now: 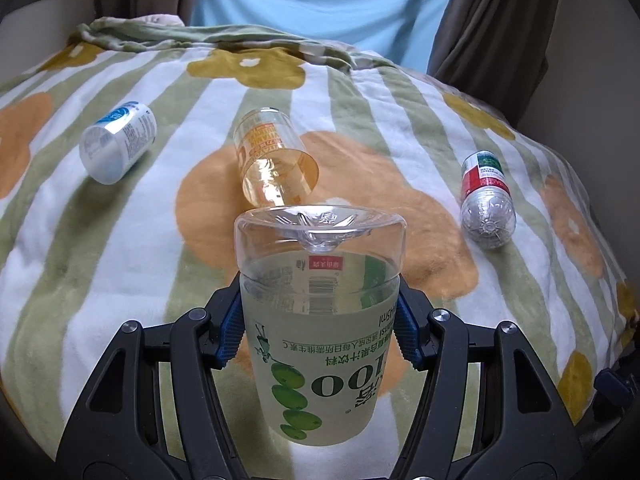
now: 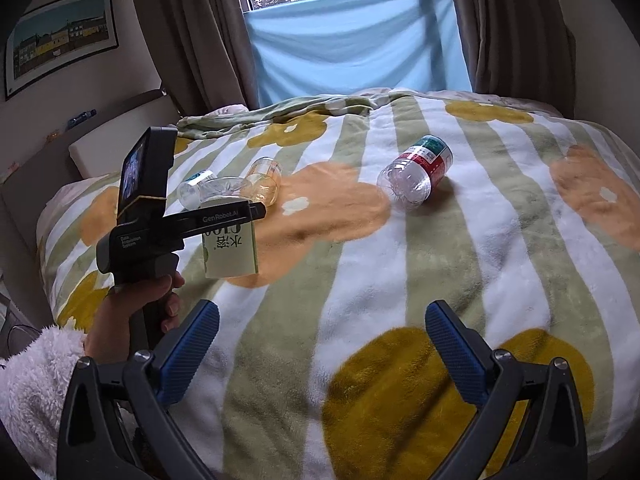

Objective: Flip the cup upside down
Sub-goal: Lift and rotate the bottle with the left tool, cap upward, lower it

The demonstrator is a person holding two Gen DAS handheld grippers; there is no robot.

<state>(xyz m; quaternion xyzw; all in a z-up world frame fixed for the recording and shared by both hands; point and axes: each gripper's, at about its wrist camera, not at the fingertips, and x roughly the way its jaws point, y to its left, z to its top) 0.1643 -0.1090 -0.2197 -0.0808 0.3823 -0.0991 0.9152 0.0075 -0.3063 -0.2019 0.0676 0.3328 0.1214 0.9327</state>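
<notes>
My left gripper (image 1: 318, 326) is shut on a clear cup with a green label (image 1: 320, 320), made from a cut bottle. The cup is upside down: its closed base points up and its print reads inverted. In the right wrist view the same cup (image 2: 230, 250) hangs in the left gripper (image 2: 224, 216), its open end just at the blanket; I cannot tell if it touches. My right gripper (image 2: 322, 344) is open and empty, low over the near part of the bed.
A striped flower blanket (image 1: 120, 240) covers the bed. An orange clear cup (image 1: 276, 160) lies on its side behind the held cup. A white-blue cup (image 1: 118, 142) lies at the left, a red-green labelled cup (image 1: 486, 198) at the right. Curtains and a blue sheet stand behind.
</notes>
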